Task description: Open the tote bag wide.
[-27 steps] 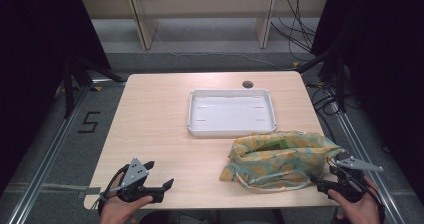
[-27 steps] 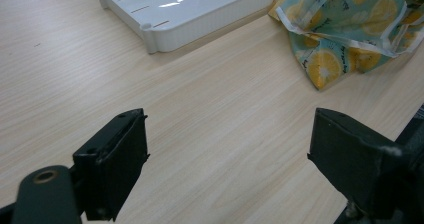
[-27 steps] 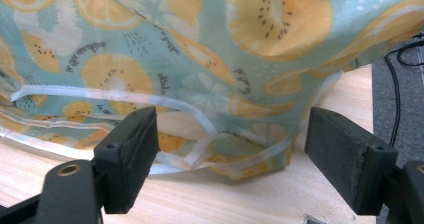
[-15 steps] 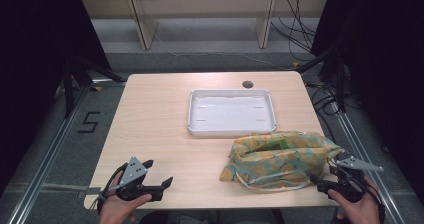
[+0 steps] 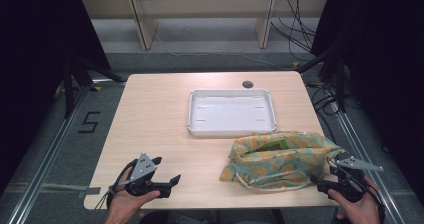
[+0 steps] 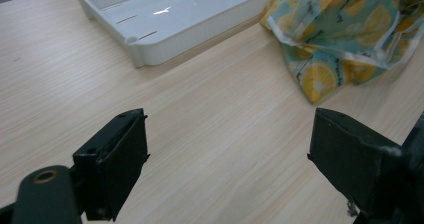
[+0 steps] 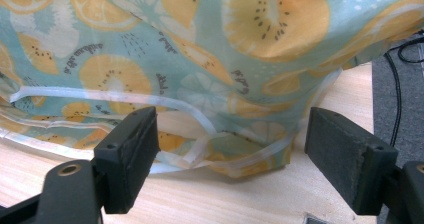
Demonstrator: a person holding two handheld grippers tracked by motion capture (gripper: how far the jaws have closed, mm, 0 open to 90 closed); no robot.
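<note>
Laboratory recording station. A pale wood-grain table (image 5: pixel 160 114) stands alone on grey carpet, framed by aluminium rails (image 5: pixel 45 159) along the floor and by black curtains (image 5: pixel 35 34) on both sides. A number five (image 5: pixel 89 122) is taped on the floor beside the table. Loose black cables (image 5: pixel 300 29) trail across the floor behind it, before plain wooden shelving (image 5: pixel 200 4).

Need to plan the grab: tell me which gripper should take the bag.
Right. The right gripper sits open just beside the bag, with its cloth and white cord straight ahead between the jaws. The left gripper, also open, faces bare table, well apart from the bag.
</note>
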